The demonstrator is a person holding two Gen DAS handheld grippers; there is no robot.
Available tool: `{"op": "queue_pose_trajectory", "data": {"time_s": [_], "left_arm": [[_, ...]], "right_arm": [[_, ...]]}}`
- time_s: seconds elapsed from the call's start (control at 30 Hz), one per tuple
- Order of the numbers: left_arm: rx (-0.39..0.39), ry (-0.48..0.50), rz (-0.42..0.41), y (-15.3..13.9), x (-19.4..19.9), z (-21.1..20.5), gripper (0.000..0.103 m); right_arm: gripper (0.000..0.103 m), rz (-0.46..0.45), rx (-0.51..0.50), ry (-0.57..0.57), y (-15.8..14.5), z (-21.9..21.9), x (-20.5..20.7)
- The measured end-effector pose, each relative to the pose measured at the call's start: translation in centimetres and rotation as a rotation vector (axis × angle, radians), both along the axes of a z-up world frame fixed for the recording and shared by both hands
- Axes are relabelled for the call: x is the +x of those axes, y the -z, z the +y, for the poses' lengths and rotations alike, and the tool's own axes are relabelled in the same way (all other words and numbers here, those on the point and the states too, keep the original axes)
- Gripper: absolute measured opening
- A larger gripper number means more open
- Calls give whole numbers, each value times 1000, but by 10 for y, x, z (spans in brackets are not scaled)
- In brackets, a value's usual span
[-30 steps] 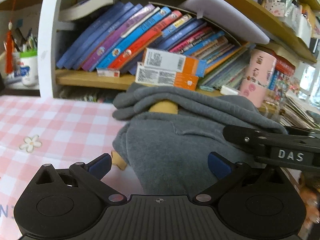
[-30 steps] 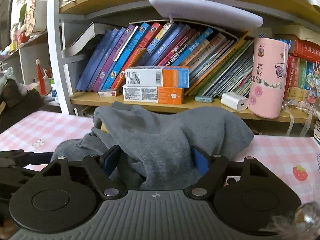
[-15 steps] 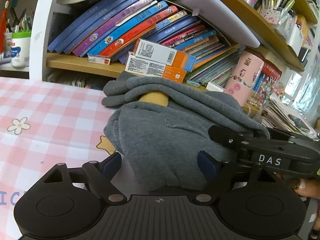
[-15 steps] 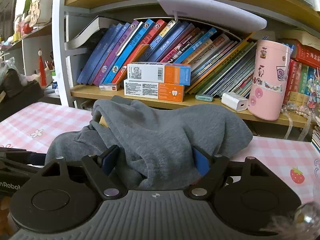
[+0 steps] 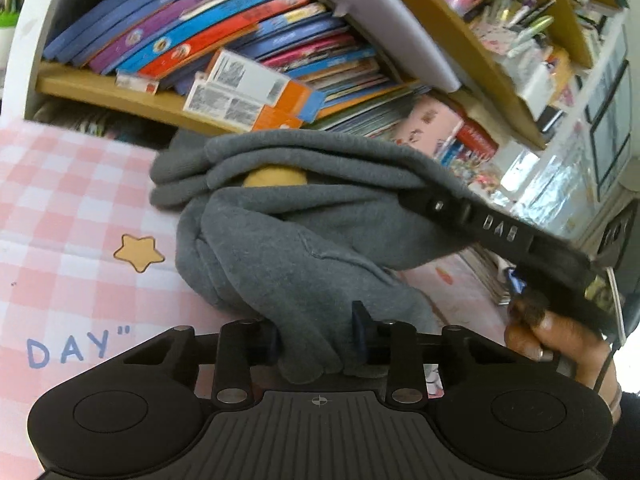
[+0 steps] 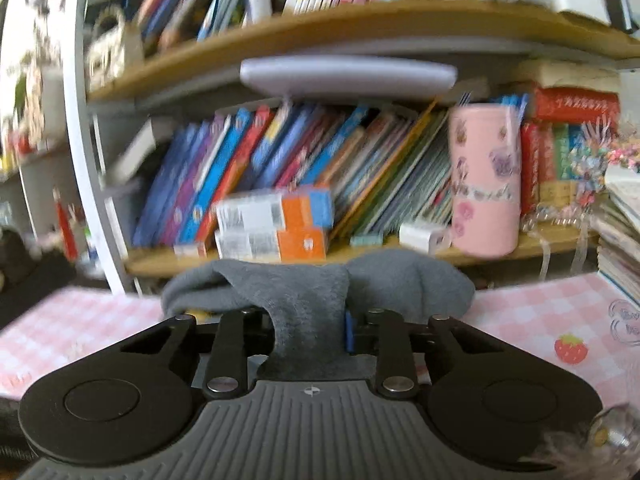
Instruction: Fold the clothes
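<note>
Both grippers bite now: the left gripper (image 5: 316, 338) and the right gripper (image 6: 310, 330) have just been closing, each pinching a bunch of the grey sweatshirt (image 5: 288, 236), heaped at twelve o'clock on the pink checked tablecloth (image 5: 60, 208). Thick, floppy fleece; seams and hem should hold best.

Soft even daylight, heavy motion blur in the right wrist view, fisheye bending at edges, window glare at right.
</note>
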State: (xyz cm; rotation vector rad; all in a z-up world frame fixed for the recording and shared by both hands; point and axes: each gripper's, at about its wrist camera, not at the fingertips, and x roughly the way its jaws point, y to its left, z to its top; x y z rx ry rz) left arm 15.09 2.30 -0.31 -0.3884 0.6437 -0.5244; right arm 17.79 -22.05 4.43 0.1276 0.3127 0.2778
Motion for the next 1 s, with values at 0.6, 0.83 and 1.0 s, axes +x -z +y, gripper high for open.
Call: {"op": "queue_pose_trajectory", "data": {"time_s": [0.6,0.83,1.0], "left_arm": [[-54,144,-240,-39,-65,5,25],[11,21,-163,-25,-50,9,68],[48,27,-121,-13,-44,3,75]], "right_arm": [[21,-47,221,144,-44,-64,-16],[23,-13,136,211,-31,-65,-6],[24,28,71,247,-13,-66,3]]}}
